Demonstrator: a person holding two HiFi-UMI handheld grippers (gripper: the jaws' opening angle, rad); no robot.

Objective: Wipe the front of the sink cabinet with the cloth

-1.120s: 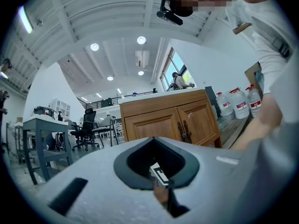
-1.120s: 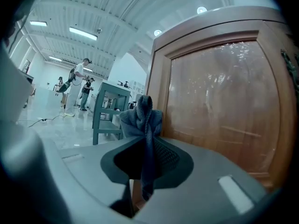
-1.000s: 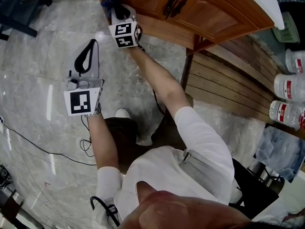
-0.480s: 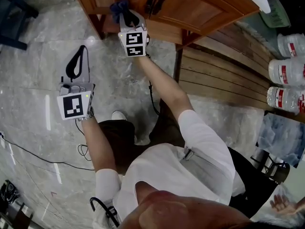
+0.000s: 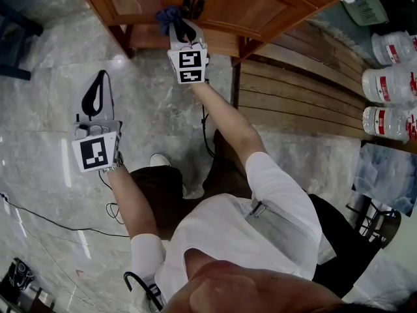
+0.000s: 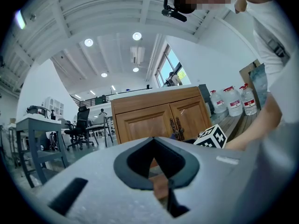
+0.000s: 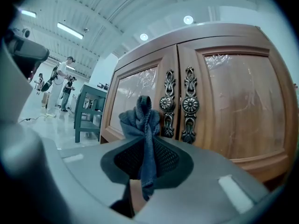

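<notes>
The wooden sink cabinet (image 5: 254, 8) runs along the top of the head view, two doors with dark ornate handles (image 7: 167, 104) at their meeting edge. My right gripper (image 5: 177, 23) is shut on a dark blue cloth (image 5: 167, 14), which is bunched against the left door beside the handles. In the right gripper view the cloth (image 7: 142, 125) stands up between the jaws, just in front of the left door (image 7: 133, 97). My left gripper (image 5: 100, 78) hangs over the marble floor, well left of the cabinet, shut with nothing in it. The cabinet (image 6: 140, 120) fills the middle of the left gripper view.
A slatted wooden platform (image 5: 300, 90) lies right of the cabinet, with large water bottles (image 5: 391, 70) behind it. A black cable (image 5: 45, 210) trails over the floor at left. A green table (image 7: 88, 111) and people (image 7: 60, 78) stand far off left; office chairs (image 6: 81, 125) too.
My right gripper has slid rightward along the cabinet front with the cloth, from the left door's outer part to beside the centre handles. The left gripper stays shut, low over the floor.
</notes>
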